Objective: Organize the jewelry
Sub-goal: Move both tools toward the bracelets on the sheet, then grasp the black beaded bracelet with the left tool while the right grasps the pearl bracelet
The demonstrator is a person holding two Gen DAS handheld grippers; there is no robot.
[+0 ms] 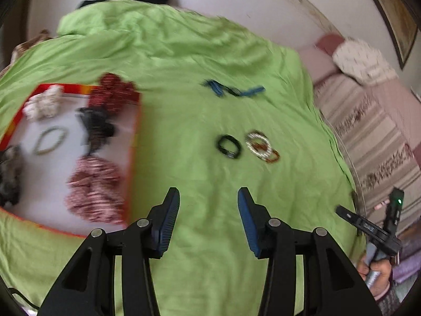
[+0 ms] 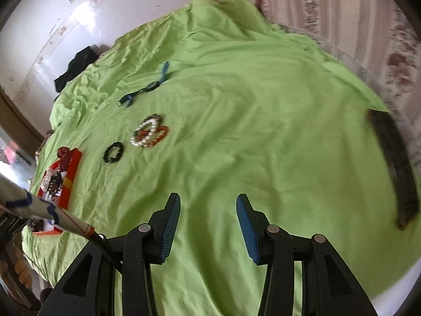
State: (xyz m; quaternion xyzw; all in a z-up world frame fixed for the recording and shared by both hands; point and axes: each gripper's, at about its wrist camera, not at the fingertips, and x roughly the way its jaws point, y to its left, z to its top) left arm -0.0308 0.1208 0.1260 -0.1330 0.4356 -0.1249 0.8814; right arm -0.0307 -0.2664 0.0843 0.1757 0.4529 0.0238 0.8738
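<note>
Over a crumpled lime-green cloth [image 1: 200, 52], both tongs hang with jaws apart, nothing between them.

Left of the left gripper [image 1: 208, 220], an orange-rimmed tray [image 1: 135, 142] holds ruffled fabric scrunchies [image 1: 96, 189], a dark claw clip [image 1: 96, 125] and a thin green bead ring [image 1: 50, 140]. Ahead lie a black beaded bracelet [image 1: 229, 146], then overlapping pearl and amber bracelets [image 1: 261, 146], and beyond them a blue strap [image 1: 232, 89]. The right gripper [image 2: 208, 220] hovers over bare wrinkled cloth, with the bracelets well ahead on its left.

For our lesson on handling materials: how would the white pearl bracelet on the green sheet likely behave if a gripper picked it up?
The white pearl bracelet is strung beads, so probably floppy and sagging. It overlaps an orange bracelet, which may drag along. Its round, glossy beads could slip.
</note>
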